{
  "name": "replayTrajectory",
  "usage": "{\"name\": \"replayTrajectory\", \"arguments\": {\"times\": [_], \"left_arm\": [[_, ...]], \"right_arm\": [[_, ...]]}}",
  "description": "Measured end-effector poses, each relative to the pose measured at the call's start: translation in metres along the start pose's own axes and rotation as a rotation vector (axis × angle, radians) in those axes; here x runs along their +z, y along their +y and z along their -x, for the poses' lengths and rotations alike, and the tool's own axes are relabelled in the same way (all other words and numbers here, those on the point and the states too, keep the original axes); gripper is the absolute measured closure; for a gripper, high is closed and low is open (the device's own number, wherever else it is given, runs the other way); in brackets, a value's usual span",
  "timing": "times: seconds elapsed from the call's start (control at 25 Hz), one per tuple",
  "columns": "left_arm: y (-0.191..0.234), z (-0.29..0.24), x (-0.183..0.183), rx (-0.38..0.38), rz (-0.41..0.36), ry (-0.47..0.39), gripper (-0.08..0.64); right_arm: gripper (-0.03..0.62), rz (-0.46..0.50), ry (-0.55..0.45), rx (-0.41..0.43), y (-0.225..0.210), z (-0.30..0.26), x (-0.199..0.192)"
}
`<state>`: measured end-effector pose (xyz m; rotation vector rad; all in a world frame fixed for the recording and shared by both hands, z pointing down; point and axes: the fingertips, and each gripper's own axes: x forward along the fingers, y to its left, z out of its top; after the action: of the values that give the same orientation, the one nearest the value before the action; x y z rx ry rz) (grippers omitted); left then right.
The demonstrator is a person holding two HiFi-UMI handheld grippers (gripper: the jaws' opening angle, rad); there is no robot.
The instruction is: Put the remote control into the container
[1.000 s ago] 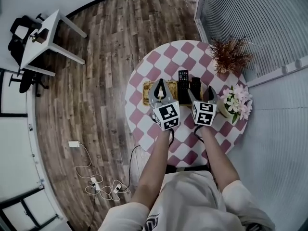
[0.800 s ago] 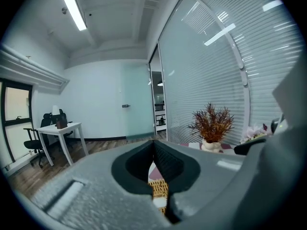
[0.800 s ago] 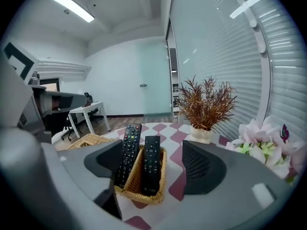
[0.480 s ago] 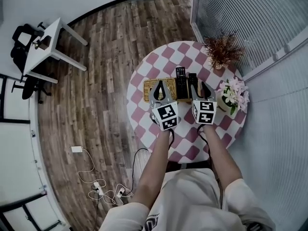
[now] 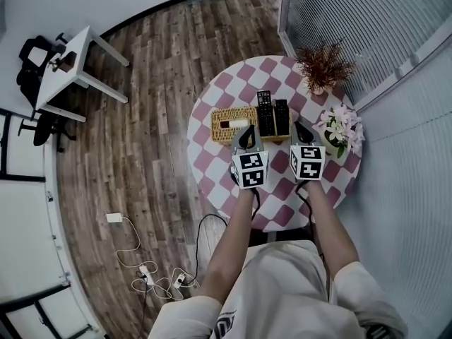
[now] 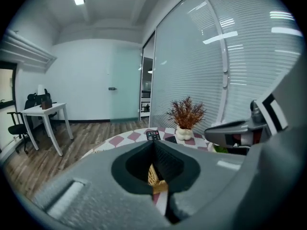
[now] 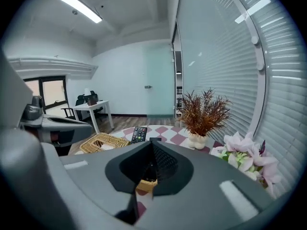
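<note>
Two black remote controls (image 5: 265, 113) lie side by side at the right end of the woven straw basket (image 5: 227, 114) on the round pink-and-white chequered surface (image 5: 209, 167). Just short of them, the left claw (image 5: 248, 131) is pressed together and empty, and the right claw (image 5: 297, 127) is closing on nothing.

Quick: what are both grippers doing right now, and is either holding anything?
Left gripper: jaws closed, nothing between them.
Right gripper: jaws closing, almost together, nothing between them.
</note>
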<state>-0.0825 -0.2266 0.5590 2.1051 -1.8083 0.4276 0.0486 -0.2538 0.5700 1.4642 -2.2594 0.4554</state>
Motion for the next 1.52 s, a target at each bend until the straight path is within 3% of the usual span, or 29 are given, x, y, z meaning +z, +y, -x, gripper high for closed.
{"name": "replayTrajectory", "arguments": {"times": [0.04,0.36,0.68,1.52], "left_arm": [[-0.003,0.002,-0.005,-0.009,0.0,0.009,0.554],[-0.016,0.013,-0.031,-0.04,0.001,0.065,0.554],[-0.017,0.023,-0.041,-0.069,-0.026,0.11,0.554],[-0.01,0.023,-0.05,-0.044,-0.018,0.161,0.554]], "right_arm": [[0.591,0.001,0.009,-0.005,0.0,0.003,-0.004],[0.591,-0.049,0.124,-0.002,0.002,0.019,-0.04],[0.591,-0.114,0.166,0.015,0.008,0.027,-0.051],[0.591,-0.064,0.218,0.063,0.004,0.029,-0.055]]}}
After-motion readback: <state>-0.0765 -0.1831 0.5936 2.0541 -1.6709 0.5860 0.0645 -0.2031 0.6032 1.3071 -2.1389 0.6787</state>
